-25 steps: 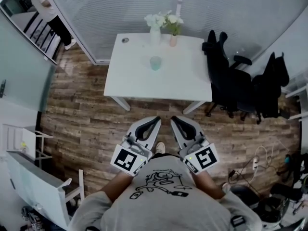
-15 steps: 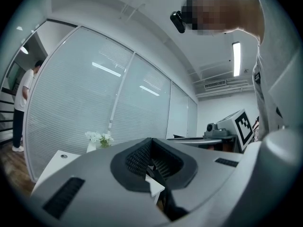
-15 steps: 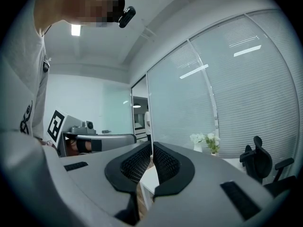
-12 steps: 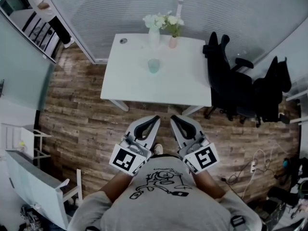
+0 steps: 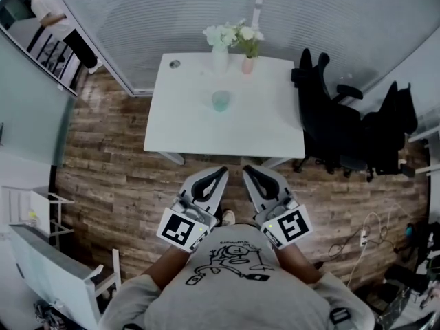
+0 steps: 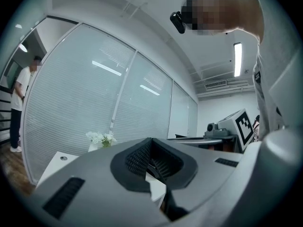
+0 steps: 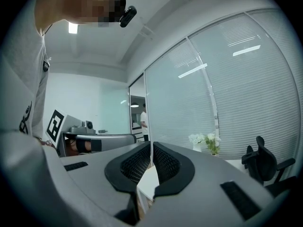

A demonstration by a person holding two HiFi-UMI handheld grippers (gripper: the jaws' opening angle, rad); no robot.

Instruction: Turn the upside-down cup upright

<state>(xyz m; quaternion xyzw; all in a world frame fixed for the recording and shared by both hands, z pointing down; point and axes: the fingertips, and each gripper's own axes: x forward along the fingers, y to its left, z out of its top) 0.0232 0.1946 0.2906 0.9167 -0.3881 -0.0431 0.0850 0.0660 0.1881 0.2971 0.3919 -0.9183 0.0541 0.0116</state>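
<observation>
A pale green translucent cup (image 5: 220,100) stands near the middle of the white table (image 5: 185,126), far ahead of both grippers; it is too small to tell which way up it is. My left gripper (image 5: 221,173) and right gripper (image 5: 248,172) are held side by side in front of my chest, over the wooden floor and short of the table's near edge. Both are shut with nothing between the pads. In the left gripper view the left gripper (image 6: 151,148) points level at the table. The right gripper (image 7: 151,150) does the same in the right gripper view.
A white vase of flowers (image 5: 220,50) and a small pink vase (image 5: 247,64) stand at the table's far edge. Two black office chairs (image 5: 330,126) sit right of the table. A person (image 5: 51,12) stands far left behind glass. White furniture (image 5: 48,273) and floor cables (image 5: 371,232) flank me.
The table and cup have slid lower in the head view as I moved closer to them. Both grippers stayed shut and kept their place before my chest.
</observation>
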